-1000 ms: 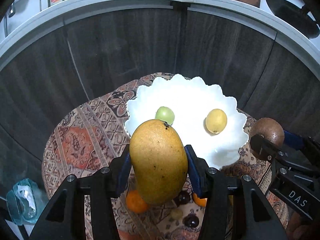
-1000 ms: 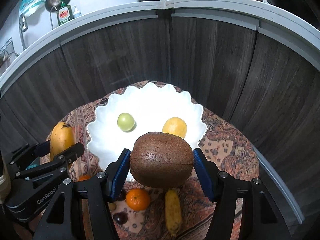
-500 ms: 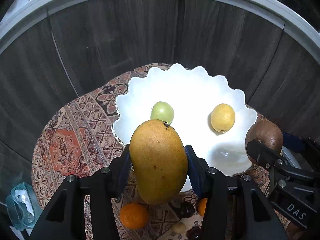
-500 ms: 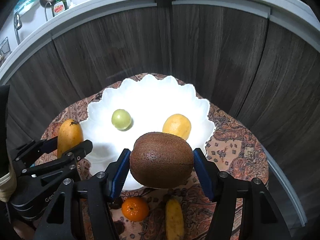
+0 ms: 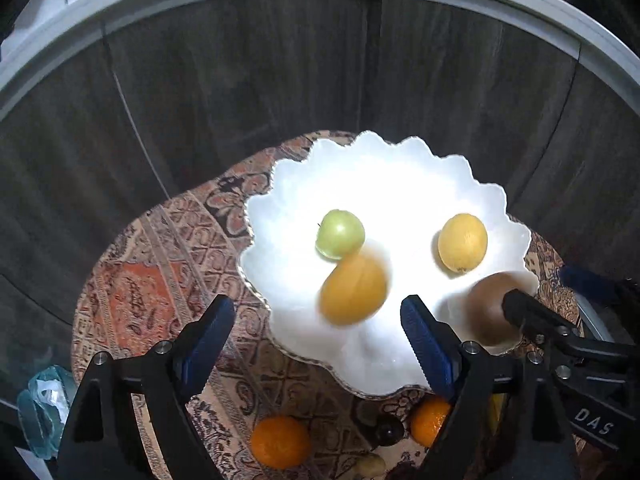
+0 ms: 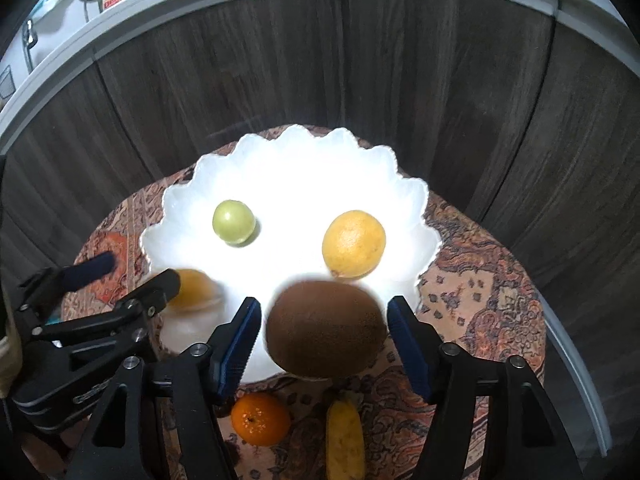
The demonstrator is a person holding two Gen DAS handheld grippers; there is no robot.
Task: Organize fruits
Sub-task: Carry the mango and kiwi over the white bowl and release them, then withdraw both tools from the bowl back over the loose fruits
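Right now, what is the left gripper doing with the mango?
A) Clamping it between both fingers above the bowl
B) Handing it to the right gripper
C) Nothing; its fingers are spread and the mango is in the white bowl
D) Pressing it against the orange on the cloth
C: the left gripper stands wide open with nothing between its fingers, and the mango, motion-blurred, is in the white bowl beside the green fruit.

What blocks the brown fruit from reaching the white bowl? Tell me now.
Nothing visible does. The brown fruit is blurred and loose between the fingers of the open right gripper, above the near rim of the white bowl. The yellow fruit lies just behind it and the mango to its left.
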